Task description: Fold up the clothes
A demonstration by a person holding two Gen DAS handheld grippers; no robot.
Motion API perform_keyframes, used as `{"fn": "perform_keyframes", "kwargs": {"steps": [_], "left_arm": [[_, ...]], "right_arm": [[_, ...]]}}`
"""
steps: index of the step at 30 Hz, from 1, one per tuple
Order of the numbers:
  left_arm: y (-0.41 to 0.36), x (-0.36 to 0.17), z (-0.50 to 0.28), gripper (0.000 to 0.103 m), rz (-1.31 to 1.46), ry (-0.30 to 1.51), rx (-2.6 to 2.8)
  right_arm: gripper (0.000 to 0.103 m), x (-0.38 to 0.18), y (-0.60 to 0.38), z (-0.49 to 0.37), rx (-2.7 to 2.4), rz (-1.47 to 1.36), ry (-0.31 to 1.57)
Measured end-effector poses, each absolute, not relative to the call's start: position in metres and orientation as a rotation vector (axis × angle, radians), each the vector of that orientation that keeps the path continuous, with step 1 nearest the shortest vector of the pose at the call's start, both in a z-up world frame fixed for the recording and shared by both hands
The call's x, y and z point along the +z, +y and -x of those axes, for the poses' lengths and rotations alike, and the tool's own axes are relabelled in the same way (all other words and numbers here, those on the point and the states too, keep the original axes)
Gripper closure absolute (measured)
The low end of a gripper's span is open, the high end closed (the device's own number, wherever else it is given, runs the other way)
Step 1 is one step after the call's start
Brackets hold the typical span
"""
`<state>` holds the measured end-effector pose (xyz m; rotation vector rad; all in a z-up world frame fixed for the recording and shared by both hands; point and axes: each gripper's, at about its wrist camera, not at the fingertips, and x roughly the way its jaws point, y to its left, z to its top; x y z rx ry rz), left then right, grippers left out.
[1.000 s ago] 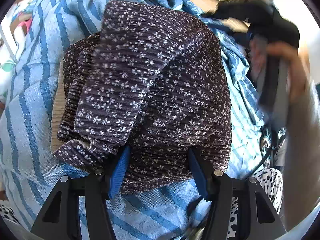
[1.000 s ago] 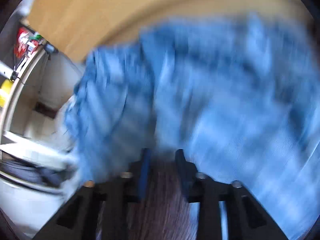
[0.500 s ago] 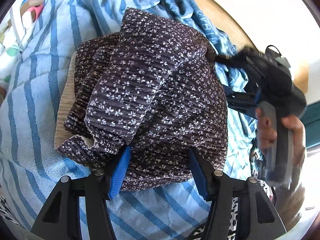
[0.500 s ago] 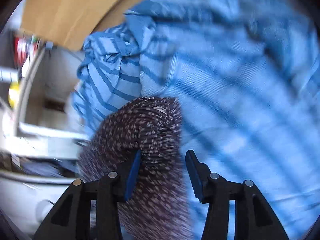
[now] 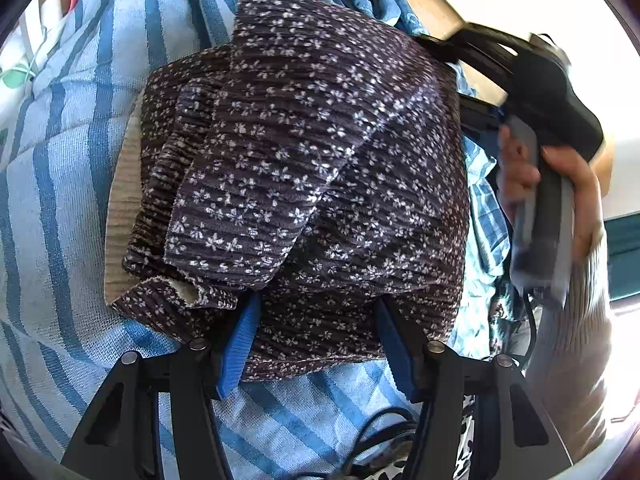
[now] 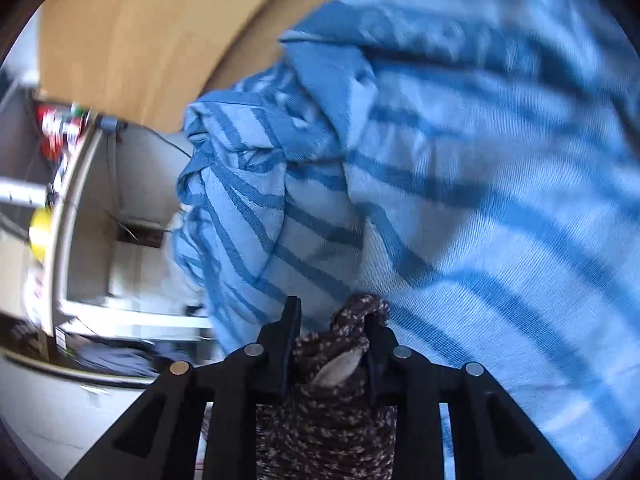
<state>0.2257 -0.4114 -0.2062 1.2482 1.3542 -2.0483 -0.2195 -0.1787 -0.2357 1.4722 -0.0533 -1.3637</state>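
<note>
The left gripper point(image 5: 316, 344) stands partly open, blue pads point(image 5: 240, 340) bracketing the near hem of the dark floral corduroy garment point(image 5: 320, 160); whether they press it cannot be told. The right gripper point(image 6: 332, 332) is closing, with a bunched fold of the same garment between its jaws. Beyond and beneath both grippers lies a blue striped blanket point(image 6: 480, 200). A hand point(image 5: 560, 184) holds the right gripper at the garment's far right corner.

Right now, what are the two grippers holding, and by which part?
Both hold the dark floral garment: the left gripper at its near folded edge, the right gripper, jaws closing, on a bunched fold at the far side.
</note>
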Motion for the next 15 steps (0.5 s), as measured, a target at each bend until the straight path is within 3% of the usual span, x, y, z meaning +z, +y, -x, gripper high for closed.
{"fn": "perform_keyframes", "kwargs": {"steps": [3,4,5,7,8,10,12,13,14,15], "left_arm": [[-0.414,-0.205,-0.243,0.043,-1.177,1.415,-2.051],[-0.417,-0.204,-0.251,0.044,-1.132,1.464,-2.039],[-0.42,-0.203,-0.26,0.048,-1.087,1.513,-2.026],[-0.428,-0.207,-0.273,0.049,-1.007,1.633,-1.991],[-0.429,-0.209,-0.279,0.05,-0.983,1.688,-1.966],[-0.43,-0.205,-0.292,0.054,-0.962,1.735,-1.935],[-0.43,-0.195,-0.303,0.065,-0.928,1.767,-1.938],[-0.431,-0.182,-0.306,0.081,-0.887,1.775,-1.991],[-0.434,-0.168,-0.31,0.09,-0.83,1.795,-2.057],[-0.438,-0.153,-0.313,0.09,-0.771,1.811,-2.121]], "right_arm": [[0.072,-0.212,-0.147,0.216,-1.462,-1.39,-0.024],[0.067,-0.204,-0.134,0.213,-1.512,-1.359,0.006],[0.048,-0.196,-0.12,0.209,-1.561,-1.326,0.035],[0.034,-0.18,-0.094,0.203,-1.658,-1.257,0.096],[0.034,-0.176,-0.088,0.199,-1.682,-1.242,0.133],[0.037,-0.174,-0.082,0.185,-1.622,-1.228,0.163],[0.052,-0.18,-0.077,0.162,-1.567,-1.208,0.228],[0.063,-0.187,-0.076,0.144,-1.547,-1.194,0.289],[0.063,-0.194,-0.075,0.127,-1.527,-1.179,0.35],[0.062,-0.201,-0.073,0.109,-1.506,-1.164,0.41]]}}
